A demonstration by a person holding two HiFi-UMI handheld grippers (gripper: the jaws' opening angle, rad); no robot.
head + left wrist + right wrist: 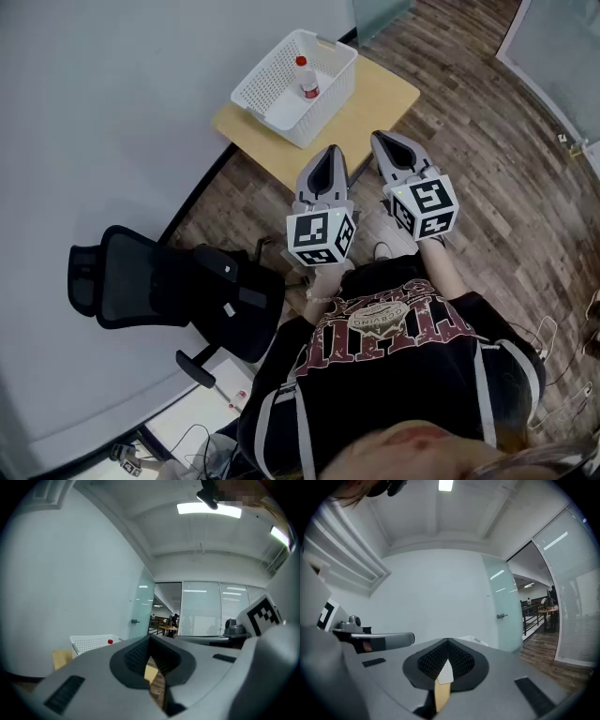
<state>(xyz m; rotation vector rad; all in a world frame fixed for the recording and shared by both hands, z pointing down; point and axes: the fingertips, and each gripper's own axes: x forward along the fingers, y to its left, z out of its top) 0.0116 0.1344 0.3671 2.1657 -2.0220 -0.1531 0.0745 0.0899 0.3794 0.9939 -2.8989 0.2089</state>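
I hold both grippers in front of me, above the wooden floor, short of a small wooden table [375,98]. The left gripper [329,153] is shut with nothing between its jaws, and so is the right gripper [382,139]. A white plastic basket [328,89] stands on the table, with a red-capped bottle [307,81] upright inside it. In the left gripper view the shut left gripper [150,638] points toward the basket [91,644], where the bottle's red cap [110,641] shows. In the right gripper view the right gripper [448,641] is shut, its tips meeting.
A black office chair [178,291] stands at my left, close to the pale wall [112,112]. Wooden floor [506,159] spreads to the right. Cables lie at the lower right. Far off are a frosted glass door [506,611] and glass partitions [206,611].
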